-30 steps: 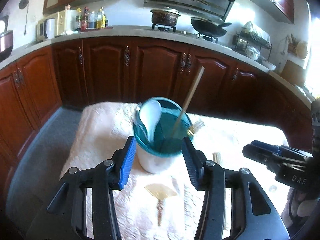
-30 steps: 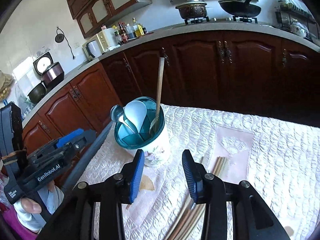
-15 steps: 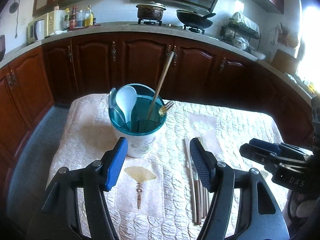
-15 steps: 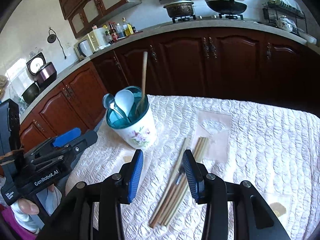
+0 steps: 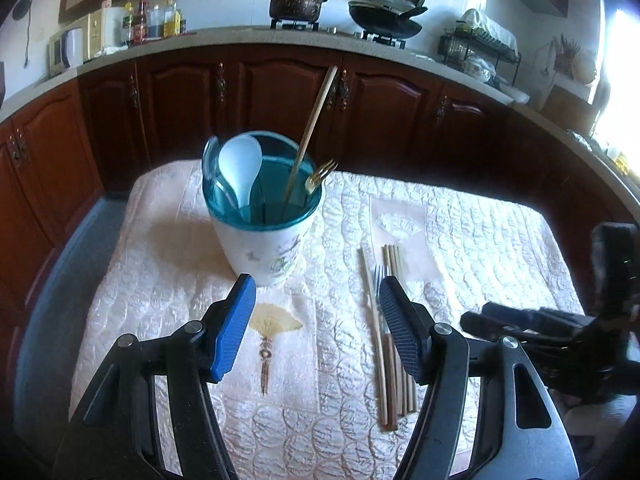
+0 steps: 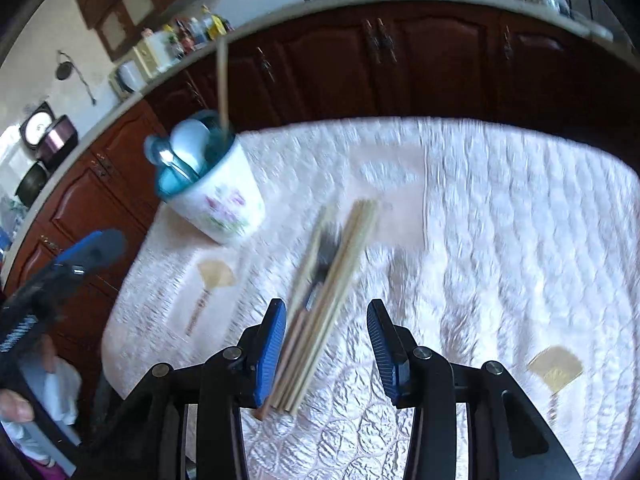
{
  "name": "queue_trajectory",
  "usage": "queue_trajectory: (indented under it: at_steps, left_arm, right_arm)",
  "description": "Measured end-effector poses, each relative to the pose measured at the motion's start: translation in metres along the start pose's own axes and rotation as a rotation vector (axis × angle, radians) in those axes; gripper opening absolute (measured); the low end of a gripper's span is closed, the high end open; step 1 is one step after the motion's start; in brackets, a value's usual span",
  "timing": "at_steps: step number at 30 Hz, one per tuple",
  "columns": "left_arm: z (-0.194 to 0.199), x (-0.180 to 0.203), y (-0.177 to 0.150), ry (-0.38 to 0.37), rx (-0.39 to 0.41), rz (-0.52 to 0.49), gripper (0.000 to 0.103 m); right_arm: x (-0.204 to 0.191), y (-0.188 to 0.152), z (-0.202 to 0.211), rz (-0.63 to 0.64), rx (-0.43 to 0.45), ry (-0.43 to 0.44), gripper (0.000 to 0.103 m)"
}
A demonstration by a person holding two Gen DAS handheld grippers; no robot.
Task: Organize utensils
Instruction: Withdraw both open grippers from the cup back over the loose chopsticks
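Note:
A white flowered utensil holder with a teal rim (image 5: 262,216) stands on the quilted table cloth (image 5: 480,240). It holds a white spoon (image 5: 240,170), a metal spoon, a gold fork (image 5: 320,176) and one tall chopstick (image 5: 312,128). A bundle of chopsticks and a fork (image 5: 390,320) lies flat to its right. My left gripper (image 5: 318,328) is open and empty, in front of the holder. My right gripper (image 6: 326,344) is open and empty, just above the near end of the bundle (image 6: 328,280). The holder (image 6: 212,192) stands to its far left.
Dark wood cabinets (image 5: 280,100) and a counter with a pot (image 5: 296,2), a wok and bottles run behind the table. The right gripper's body (image 5: 560,340) shows at the right of the left wrist view. The left gripper (image 6: 60,280) shows at the left of the right wrist view.
Both grippers have drawn back from the holder. The right gripper has swung right and down over the chopstick bundle; its view is blurred by motion.

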State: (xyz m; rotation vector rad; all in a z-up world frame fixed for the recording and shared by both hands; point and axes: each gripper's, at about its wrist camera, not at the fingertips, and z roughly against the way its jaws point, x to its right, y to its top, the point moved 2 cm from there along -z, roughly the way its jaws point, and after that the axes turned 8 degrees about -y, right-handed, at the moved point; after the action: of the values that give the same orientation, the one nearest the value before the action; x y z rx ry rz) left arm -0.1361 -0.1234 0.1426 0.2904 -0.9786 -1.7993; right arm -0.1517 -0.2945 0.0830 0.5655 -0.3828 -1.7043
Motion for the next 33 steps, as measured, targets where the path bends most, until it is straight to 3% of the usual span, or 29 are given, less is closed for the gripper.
queue_trajectory:
  at_steps: [11,14,19,22,25,28,33]
  left_arm:
    - [-0.016,-0.012,-0.013,0.007,-0.052,0.025,0.064]
    - [-0.021,-0.016,-0.016,0.009,-0.071,0.033,0.064]
    - [-0.026,-0.02,-0.016,0.003,-0.077,0.049,0.064]
    - [-0.033,-0.019,-0.017,-0.007,-0.086,0.051,0.064]
    - [-0.042,-0.014,-0.018,-0.026,-0.107,0.054,0.064]
    - [-0.051,-0.004,-0.02,-0.048,-0.124,0.039,0.064]
    - [-0.069,0.013,-0.02,-0.089,-0.156,0.004,0.064]
  right_arm:
    - [-0.007,0.002,-0.083,0.028,-0.142,-0.082,0.04]
    - [-0.007,0.003,-0.086,0.048,-0.133,-0.084,0.04]
    - [0.028,0.005,-0.071,-0.004,-0.112,-0.255,0.04]
    - [0.063,0.003,-0.057,-0.179,-0.109,-0.112,0.04]
    - [0.077,0.002,-0.047,-0.167,-0.097,-0.178,0.04]
    - [0.077,0.006,-0.044,-0.171,-0.095,-0.117,0.04]
    - [0.057,0.009,-0.049,-0.125,-0.104,-0.101,0.04]
